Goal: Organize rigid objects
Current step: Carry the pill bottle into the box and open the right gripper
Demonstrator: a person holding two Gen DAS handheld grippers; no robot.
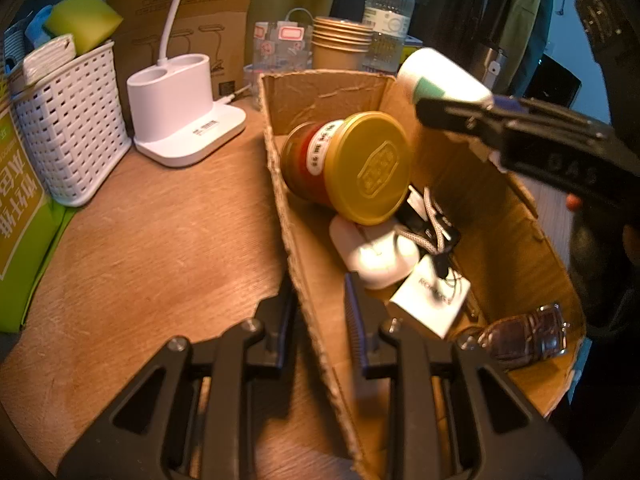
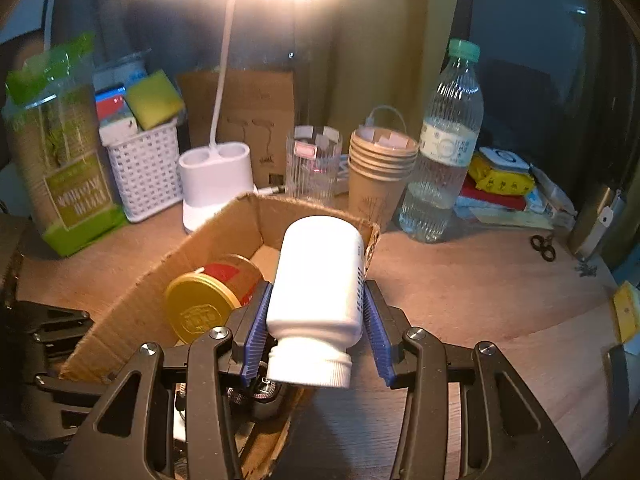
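Observation:
An open cardboard box (image 1: 276, 148) lies on the wooden desk. Inside are a gold-lidded jar (image 1: 360, 168) on its side, a white rounded case (image 1: 376, 256), a white charger block (image 1: 430, 300), a tangle of cables (image 1: 432, 220) and a dark brown glossy item (image 1: 524, 336). My left gripper (image 1: 320, 320) is shut on the box's near left wall, one finger on each side. My right gripper (image 2: 318, 286) is shut on a white plastic bottle (image 2: 320, 272), cap toward the camera, held above the box's right end. In the left wrist view that bottle (image 1: 440, 76) hangs over the far right corner.
Behind the box stand a white lamp base (image 1: 180, 108), a white woven basket (image 1: 68, 128) with a yellow sponge, a stack of paper cups (image 2: 380, 172), a glass (image 2: 314, 160) and a water bottle (image 2: 444, 152). A green pack (image 2: 68, 184) stands left. Yellow packets (image 2: 500, 178) lie right.

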